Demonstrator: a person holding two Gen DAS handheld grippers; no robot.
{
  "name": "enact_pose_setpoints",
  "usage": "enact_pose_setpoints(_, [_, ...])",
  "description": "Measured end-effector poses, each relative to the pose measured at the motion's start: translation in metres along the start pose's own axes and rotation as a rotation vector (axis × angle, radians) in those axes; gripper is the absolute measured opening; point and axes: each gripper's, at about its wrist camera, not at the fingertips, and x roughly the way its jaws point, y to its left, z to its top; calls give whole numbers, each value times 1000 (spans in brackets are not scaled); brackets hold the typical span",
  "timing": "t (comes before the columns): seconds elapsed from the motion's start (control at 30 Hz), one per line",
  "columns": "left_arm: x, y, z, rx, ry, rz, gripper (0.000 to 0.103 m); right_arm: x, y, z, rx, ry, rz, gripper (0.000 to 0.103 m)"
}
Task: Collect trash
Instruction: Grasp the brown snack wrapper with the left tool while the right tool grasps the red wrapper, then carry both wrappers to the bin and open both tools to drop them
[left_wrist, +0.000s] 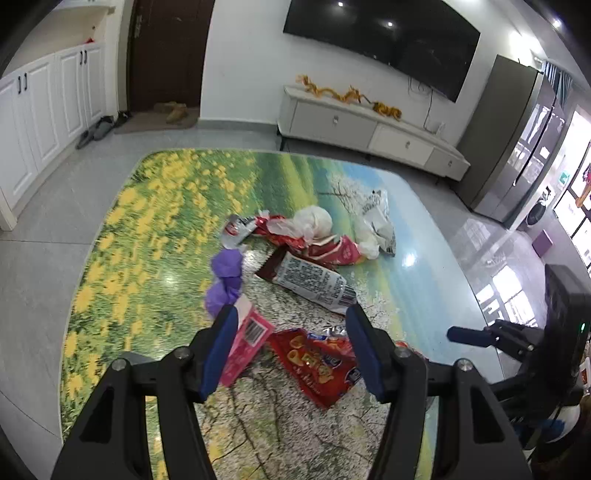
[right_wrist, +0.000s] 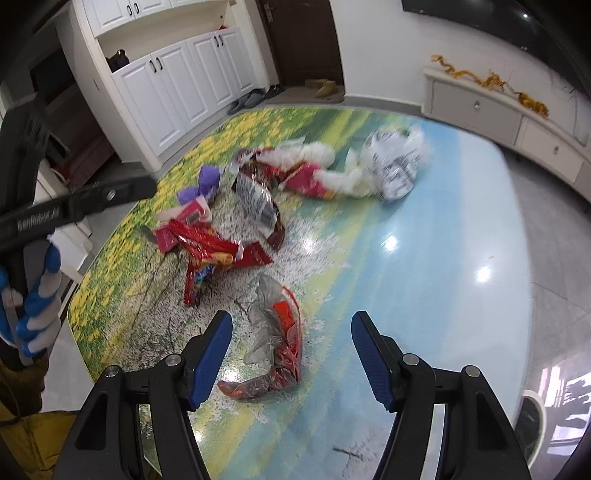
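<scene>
Trash lies scattered on a table with a printed flower-field top (left_wrist: 155, 206). My left gripper (left_wrist: 291, 314) is open above a red snack bag (left_wrist: 317, 365), with a pink packet (left_wrist: 247, 339) by its left finger. Beyond lie a white-and-brown wrapper (left_wrist: 314, 280), purple crumpled wraps (left_wrist: 225, 277), red wrappers (left_wrist: 332, 251) and white plastic bags (left_wrist: 373, 221). My right gripper (right_wrist: 291, 321) is open above a crumpled red-and-clear wrapper (right_wrist: 277, 336). The red snack bag (right_wrist: 210, 251) and white bags (right_wrist: 395, 166) lie further off. The left gripper (right_wrist: 110, 195) shows at the left of the right wrist view.
The table's right part (right_wrist: 424, 258) is glossy pale blue. A low white TV cabinet (left_wrist: 369, 129) and a wall TV (left_wrist: 384, 33) stand behind. White cupboards (right_wrist: 177, 74) and shoes (right_wrist: 255, 98) lie at the far left. A grey fridge (left_wrist: 517, 140) stands right.
</scene>
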Motion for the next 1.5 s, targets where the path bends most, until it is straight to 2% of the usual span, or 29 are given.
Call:
enact_pose_setpoints(0.1, [22,-7,10,-8,63,-11,59,13,-4,-3,2,20,31,60])
enact_pose_setpoints(0.17, [37,-11,16,-21,107,-22,59,20,-6,-5,1,30,49,52])
enact_pose_setpoints(0.3, [68,-20,33,-42,195,-39,59,26,-8,-7,-18,38,85,49])
enact_pose_setpoints(0.53, [112,-31,47,13,309,64,59,32,-9,-4,-68,48,132,36])
enact_pose_setpoints(0.6, [119,-28,46,7,329,64,56,33,-10,-3,-79,49,136,29])
enact_pose_setpoints(0.67, [123,-25,43,-10,338,44,37,34,-11,-3,-83,49,139,19])
enact_pose_setpoints(0.7, [124,-23,42,-18,340,34,35,33,-12,-4,-83,47,139,19])
enact_pose_setpoints(0.77, [123,-21,41,-33,333,27,19,33,-14,-5,-77,38,138,16])
enact_pose_setpoints(0.83, [122,-17,40,-50,328,15,13,30,-17,-5,-62,24,137,15])
enact_pose_setpoints(1.0, [103,-13,43,-69,276,-2,12,15,-22,-7,-37,-19,126,13])
enact_pose_setpoints(1.2, [55,-18,52,-72,178,-18,12,-24,-34,-14,3,-118,101,13])
enact_pose_setpoints(1.37, [10,-47,65,-22,77,-30,12,-70,-61,-29,67,-223,44,13])
enact_pose_setpoints(1.5, [-19,-86,73,43,17,-68,12,-114,-90,-48,132,-312,-29,13])
